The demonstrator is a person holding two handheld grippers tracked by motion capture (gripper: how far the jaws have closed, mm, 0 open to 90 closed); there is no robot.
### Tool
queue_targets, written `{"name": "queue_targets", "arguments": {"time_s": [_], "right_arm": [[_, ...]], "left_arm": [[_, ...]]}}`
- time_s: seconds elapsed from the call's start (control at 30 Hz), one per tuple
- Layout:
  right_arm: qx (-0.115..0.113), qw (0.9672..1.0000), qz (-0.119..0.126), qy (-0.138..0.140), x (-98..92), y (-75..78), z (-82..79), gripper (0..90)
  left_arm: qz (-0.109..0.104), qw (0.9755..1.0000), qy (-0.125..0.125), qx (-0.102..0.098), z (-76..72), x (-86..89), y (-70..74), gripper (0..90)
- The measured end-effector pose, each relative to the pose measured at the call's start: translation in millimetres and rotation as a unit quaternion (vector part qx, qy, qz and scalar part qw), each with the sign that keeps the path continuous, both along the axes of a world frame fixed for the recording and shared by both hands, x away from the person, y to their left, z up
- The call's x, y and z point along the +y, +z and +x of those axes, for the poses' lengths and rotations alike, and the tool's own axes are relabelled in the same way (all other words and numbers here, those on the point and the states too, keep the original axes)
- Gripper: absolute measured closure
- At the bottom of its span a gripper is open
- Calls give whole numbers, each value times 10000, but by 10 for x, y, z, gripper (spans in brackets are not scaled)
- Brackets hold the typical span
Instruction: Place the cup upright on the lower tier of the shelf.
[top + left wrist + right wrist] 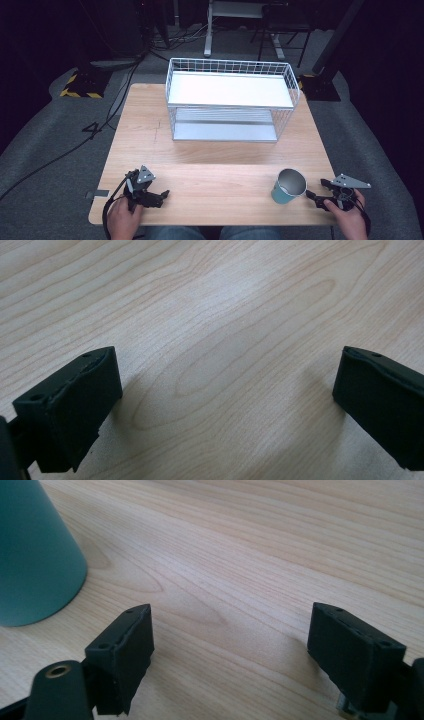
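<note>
High view: teal cup stood upright near the front right of the wooden table, just beside the right gripper, not touching. Left gripper rested at the front left, well apart from the cup. White wire rack sat at the far side, both shelves bare.

Left gripper view: jaws stood wide apart over bare wood grain, nothing between them.

Right gripper view: jaws likewise spread, holding nothing; the cup sat off to the upper left, outside the gap.

Risk, as judged: the cup was off the jaw line, so a straight advance would likely clip its wall with one jaw and tip or skid it. The tapered, smooth side could also slip upward out of a low or light pinch.
</note>
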State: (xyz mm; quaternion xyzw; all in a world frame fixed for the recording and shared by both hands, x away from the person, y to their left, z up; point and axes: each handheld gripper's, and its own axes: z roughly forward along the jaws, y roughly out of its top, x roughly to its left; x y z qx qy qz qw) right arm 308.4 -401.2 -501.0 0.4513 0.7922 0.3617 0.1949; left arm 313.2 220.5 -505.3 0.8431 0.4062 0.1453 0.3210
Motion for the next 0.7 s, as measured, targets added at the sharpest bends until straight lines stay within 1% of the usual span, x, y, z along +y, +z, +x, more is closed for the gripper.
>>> {"name": "queue_targets", "arguments": {"time_s": [0.07, 0.13, 0.23, 0.27, 0.3, 0.37, 0.47, 0.5, 0.53, 0.6, 0.67, 0.7], "right_arm": [[-19, 10000, 10, 14, -1, 21, -16, 185], [-59, 9999, 82, 125, 17, 87, -67, 184], [-70, 9998, 81, 172, 42, 133, -106, 184], [-67, 9996, 83, 253, 75, 175, -143, 184], [-85, 9996, 61, 277, 88, 190, -156, 185], [-49, 9995, 39, 310, 126, 230, -200, 185], [-48, 9991, 41, 427, 192, 282, -265, 184], [-48, 9991, 41, 427, 192, 282, -265, 184], [-73, 9988, 13, 487, 235, 311, -300, 180], [-65, 9988, 1, 480, 257, 328, -318, 178], [-41, 9982, -31, 597, 327, 370, -364, 180], [-41, 9982, -31, 597, 327, 370, -364, 180]], "left_arm": [[-20, 10000, 19, 16, 0, -4, -1, 0], [-25, 10000, 27, 7, 2, -7, -3, 0], [18, 10000, 9, -19, 8, -5, 0, 0], [-2, 10000, 20, -19, 10, -10, -2, 0], [-3, 10000, 13, -17, 12, -11, -2, 0], [-5, 10000, 13, -26, 14, -13, -2, 0], [-14, 10000, 28, -4, 16, -17, -1, 0], [-14, 10000, 28, -4, 16, -17, -1, 0], [2, 10000, 18, -13, 17, -15, 0, 0], [9, 10000, 14, -17, 18, -14, 1, 0], [13, 10000, 22, -16, 20, -17, 1, 0], [10, 10000, 25, -13, 21, -18, 1, 0]]}}
